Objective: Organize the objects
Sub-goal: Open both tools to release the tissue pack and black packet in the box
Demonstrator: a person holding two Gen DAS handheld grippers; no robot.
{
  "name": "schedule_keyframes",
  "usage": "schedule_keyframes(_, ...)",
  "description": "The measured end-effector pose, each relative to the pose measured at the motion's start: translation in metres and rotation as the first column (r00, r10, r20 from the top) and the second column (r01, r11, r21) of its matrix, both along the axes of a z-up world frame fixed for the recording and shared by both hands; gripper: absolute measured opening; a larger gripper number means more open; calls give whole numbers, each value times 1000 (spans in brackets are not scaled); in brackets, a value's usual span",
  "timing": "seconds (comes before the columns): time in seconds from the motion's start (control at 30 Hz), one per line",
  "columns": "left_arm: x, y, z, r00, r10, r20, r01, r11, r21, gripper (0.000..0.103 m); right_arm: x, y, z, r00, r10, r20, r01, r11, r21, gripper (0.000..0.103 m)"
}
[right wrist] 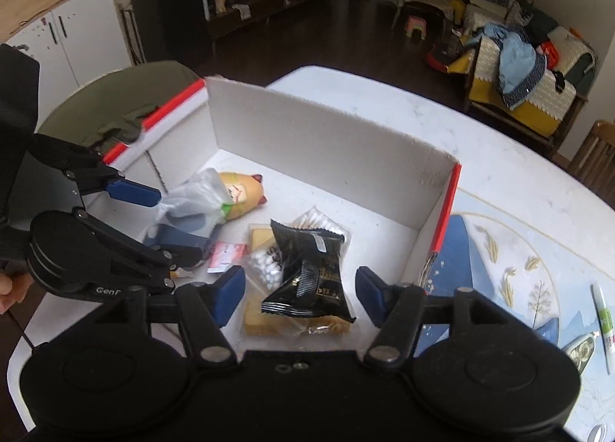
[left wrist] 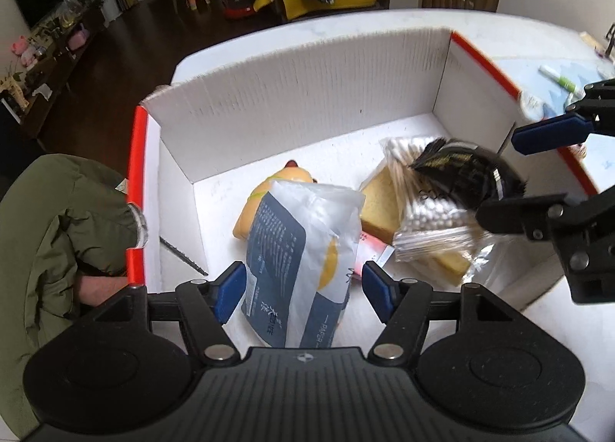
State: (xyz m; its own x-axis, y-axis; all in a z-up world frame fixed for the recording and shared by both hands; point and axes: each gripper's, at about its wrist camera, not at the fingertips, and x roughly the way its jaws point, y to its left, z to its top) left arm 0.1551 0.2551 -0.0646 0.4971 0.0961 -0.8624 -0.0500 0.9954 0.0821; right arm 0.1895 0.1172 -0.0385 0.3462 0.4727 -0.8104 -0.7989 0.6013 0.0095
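Facing the box point(right wrist: 319, 126), both claws spread, the green tube point(right wrist: 603, 315) only in the right view.

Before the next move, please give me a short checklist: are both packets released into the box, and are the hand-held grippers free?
1. Left hand-held gripper open, pads clear of the tissue packet: ok.
2. Right hand-held gripper open, pads clear of the black snack packet: ok.
3. Black snack packet fully settled on the cotton swab bag: cannot tell, it is blurred in the left view.
4. Tissue packet lying flat in the white box: not ok, it leans on the yellow toy.
5. Items left outside the box: not ok, a green tube lies on the table.
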Motion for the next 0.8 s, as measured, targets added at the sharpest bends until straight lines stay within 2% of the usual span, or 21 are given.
schedule_keyframes(0.2, -13, -3, 20, 997, 28, 66, -26, 999, -30, 65, -6, -13, 18, 1000, 18, -11, -17, 998, 62, 68)
schedule_keyframes(0.47, -32, -13, 45, 987, 53, 149, -41, 996, -84, 66, -20, -38, 42, 998, 59, 32, -62, 991, 119, 74)
schedule_keyframes(0.7, -44, -32, 58, 981, 57, 185, -35, 992, -120, 66, -25, -69, 53, 998, 56, 36, -62, 983, 172, 79)
schedule_keyframes(0.8, -48, -42, 60, 979, 60, 195, -34, 990, -135, 66, -28, -81, 51, 996, 59, 68, -70, 984, 163, 84)
